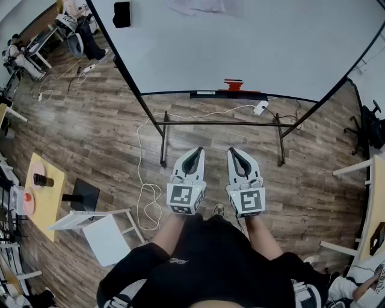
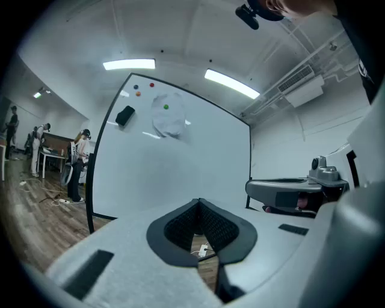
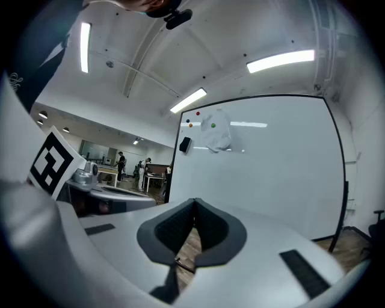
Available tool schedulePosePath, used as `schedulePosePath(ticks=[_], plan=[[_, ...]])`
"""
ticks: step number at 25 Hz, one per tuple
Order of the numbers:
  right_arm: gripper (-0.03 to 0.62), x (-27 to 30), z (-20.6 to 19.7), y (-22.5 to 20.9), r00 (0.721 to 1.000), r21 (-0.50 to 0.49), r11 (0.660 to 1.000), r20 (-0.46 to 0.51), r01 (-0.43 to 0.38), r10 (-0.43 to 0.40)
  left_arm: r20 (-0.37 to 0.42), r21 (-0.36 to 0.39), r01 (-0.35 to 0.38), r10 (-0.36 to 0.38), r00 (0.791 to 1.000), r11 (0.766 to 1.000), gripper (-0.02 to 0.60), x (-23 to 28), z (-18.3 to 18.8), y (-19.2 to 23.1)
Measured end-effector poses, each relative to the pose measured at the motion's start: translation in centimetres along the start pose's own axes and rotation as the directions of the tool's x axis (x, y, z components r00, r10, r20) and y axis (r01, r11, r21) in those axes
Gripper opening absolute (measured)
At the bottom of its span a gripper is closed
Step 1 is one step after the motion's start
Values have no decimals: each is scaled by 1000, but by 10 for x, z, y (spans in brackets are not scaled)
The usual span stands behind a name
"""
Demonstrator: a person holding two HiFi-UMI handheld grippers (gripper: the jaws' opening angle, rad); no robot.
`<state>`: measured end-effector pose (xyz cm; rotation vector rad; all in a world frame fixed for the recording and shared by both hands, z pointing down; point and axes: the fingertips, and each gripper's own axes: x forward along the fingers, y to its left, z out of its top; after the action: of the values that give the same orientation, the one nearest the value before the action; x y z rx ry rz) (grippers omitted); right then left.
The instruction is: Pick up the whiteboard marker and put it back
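Observation:
A large whiteboard (image 1: 240, 42) stands on a black frame ahead of me. On its tray (image 1: 225, 94) lies a small red object (image 1: 233, 85), too small to tell whether it is the marker. A black eraser (image 1: 121, 13) sticks to the board's upper left. My left gripper (image 1: 195, 151) and right gripper (image 1: 233, 151) are held side by side in front of my body, roughly level and pointing at the board, well short of the tray. Both are shut with nothing between the jaws. The left gripper view shows the board (image 2: 180, 168) past the closed tips (image 2: 198, 202); the right gripper view shows the same (image 3: 194, 202).
A white cable and power strip (image 1: 260, 108) lie on the wood floor under the board's stand (image 1: 219, 123). A yellow table (image 1: 47, 194) and a white stool (image 1: 103, 233) stand at my left. Desks with people (image 1: 18, 51) are at the far left; white furniture (image 1: 361, 168) is at the right.

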<state>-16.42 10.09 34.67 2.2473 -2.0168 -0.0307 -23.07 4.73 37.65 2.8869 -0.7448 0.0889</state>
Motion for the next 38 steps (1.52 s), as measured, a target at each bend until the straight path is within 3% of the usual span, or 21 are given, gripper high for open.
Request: schedulePosePath(ticks=[9, 15, 23, 29, 33, 38], plan=[[3, 36, -12, 69, 1000, -41, 999, -30, 9, -11, -34, -46, 61, -63, 997, 997, 6, -25, -19, 59], [3, 52, -23, 68, 995, -41, 996, -60, 81, -83, -82, -84, 107, -114, 990, 991, 6, -18, -34, 82], [3, 98, -44, 30, 993, 7, 996, -78, 87, -87, -118, -48, 137, -142, 983, 989, 6, 41, -38, 96], [3, 156, -47, -36, 997, -21, 999, -71, 29, -30, -168, -5, 153, -152, 974, 988, 6, 122, -35, 98], [3, 180, -54, -77, 998, 35, 999, -56, 27, -25, -254, 93, 151, -124, 959, 984, 6, 171, -34, 104], [3, 198, -70, -117, 997, 140, 990, -80, 6, 5, -310, 147, 180, -128, 942, 973, 7, 218, -41, 93]])
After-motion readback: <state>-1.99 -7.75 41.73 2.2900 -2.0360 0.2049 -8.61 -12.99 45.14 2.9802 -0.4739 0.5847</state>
